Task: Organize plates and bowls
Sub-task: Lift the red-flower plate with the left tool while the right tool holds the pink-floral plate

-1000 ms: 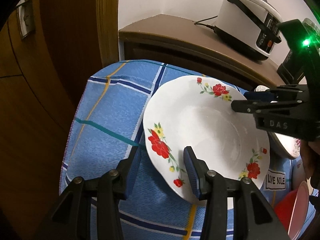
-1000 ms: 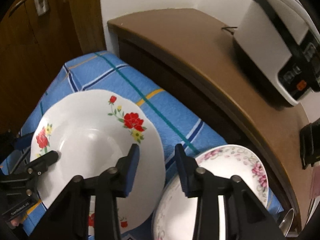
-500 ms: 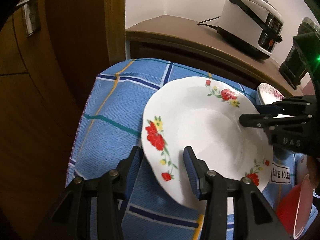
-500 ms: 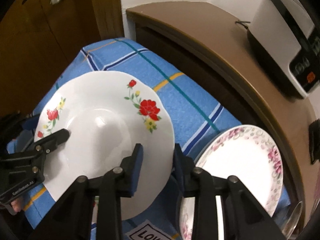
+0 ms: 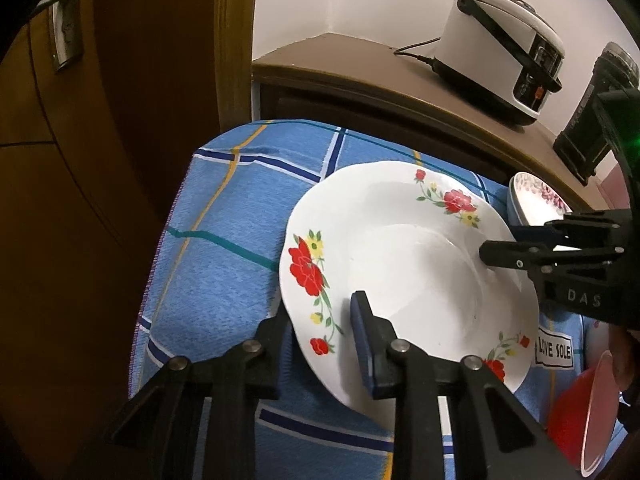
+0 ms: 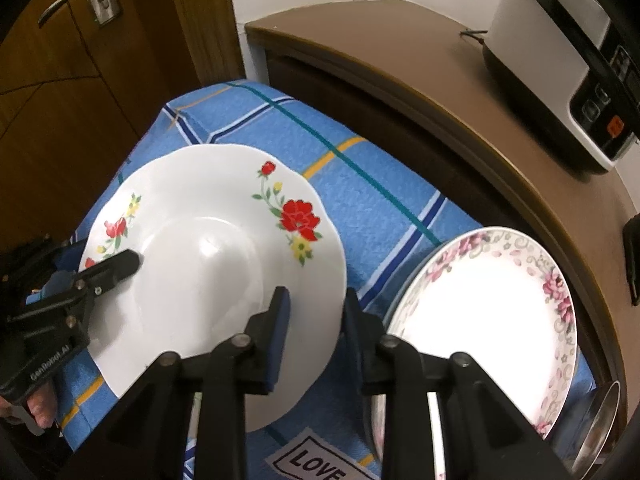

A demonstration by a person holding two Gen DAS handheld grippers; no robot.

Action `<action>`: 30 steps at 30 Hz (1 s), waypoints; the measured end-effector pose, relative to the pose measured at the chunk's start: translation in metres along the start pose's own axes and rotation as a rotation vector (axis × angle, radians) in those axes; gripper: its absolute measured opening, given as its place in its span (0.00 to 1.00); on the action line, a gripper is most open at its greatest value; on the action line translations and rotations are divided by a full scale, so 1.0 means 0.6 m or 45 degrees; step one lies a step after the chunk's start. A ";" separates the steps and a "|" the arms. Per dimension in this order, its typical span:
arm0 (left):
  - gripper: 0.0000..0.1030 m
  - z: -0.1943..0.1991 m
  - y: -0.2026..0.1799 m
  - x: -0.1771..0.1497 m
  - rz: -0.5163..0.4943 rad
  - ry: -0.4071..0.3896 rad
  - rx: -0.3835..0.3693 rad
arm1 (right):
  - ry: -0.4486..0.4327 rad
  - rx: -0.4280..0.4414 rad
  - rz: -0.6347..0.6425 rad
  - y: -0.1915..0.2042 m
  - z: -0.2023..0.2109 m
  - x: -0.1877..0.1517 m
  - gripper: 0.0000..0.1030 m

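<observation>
Nearest each camera, the left gripper [image 5: 320, 312] and the right gripper [image 6: 316, 304] straddle opposite rims of the red-flowered white plate [image 5: 404, 276], jaws closing with the rim between them, though whether the pads already press on it is hard to tell. The plate sits tilted above the blue checked cloth [image 5: 236, 236], with a pink-flowered plate [image 6: 484, 312] just beside it and a red bowl [image 5: 576, 412] at the cloth's near edge. Beyond, a white rice cooker [image 5: 504, 52] stands on the brown counter [image 6: 420, 60].
</observation>
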State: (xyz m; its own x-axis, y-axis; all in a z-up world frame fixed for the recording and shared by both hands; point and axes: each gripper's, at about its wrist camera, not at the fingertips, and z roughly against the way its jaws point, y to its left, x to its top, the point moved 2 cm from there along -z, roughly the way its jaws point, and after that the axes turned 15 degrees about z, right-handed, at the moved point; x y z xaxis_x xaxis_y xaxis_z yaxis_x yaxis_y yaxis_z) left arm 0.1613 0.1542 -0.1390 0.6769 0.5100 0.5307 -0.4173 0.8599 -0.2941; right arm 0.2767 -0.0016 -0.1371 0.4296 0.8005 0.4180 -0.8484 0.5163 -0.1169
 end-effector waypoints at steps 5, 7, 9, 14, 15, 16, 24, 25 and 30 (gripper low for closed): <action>0.28 0.003 0.001 0.000 0.002 -0.011 0.026 | -0.003 -0.017 0.013 0.003 -0.001 0.003 0.26; 0.28 0.004 0.001 0.000 0.001 -0.008 0.029 | -0.002 -0.015 0.015 0.003 -0.001 0.004 0.26; 0.28 0.006 0.001 0.001 -0.004 -0.015 0.040 | 0.002 -0.013 0.013 0.005 -0.004 0.005 0.26; 0.28 0.011 0.003 0.005 0.002 -0.027 0.062 | -0.002 -0.005 0.005 0.005 -0.003 0.005 0.26; 0.28 0.012 0.005 0.006 0.004 -0.028 0.065 | -0.004 -0.004 0.007 0.006 -0.003 0.005 0.26; 0.28 0.013 0.006 0.006 0.006 -0.028 0.067 | -0.005 -0.004 0.009 0.007 -0.002 0.005 0.26; 0.28 0.016 0.007 0.007 0.011 -0.032 0.075 | -0.008 -0.005 -0.001 0.006 -0.001 0.002 0.26; 0.28 0.017 0.005 0.007 0.010 -0.033 0.077 | -0.010 -0.007 -0.003 0.005 -0.001 0.001 0.26; 0.28 0.021 0.003 0.011 0.011 -0.039 0.084 | -0.013 -0.005 -0.006 0.002 0.003 -0.001 0.26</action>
State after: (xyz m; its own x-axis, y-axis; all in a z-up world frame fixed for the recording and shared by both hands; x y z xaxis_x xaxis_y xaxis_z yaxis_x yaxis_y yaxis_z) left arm 0.1572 0.1589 -0.1260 0.6550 0.5154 0.5526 -0.4628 0.8517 -0.2458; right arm 0.2748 -0.0019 -0.1361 0.4304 0.7947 0.4280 -0.8450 0.5215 -0.1187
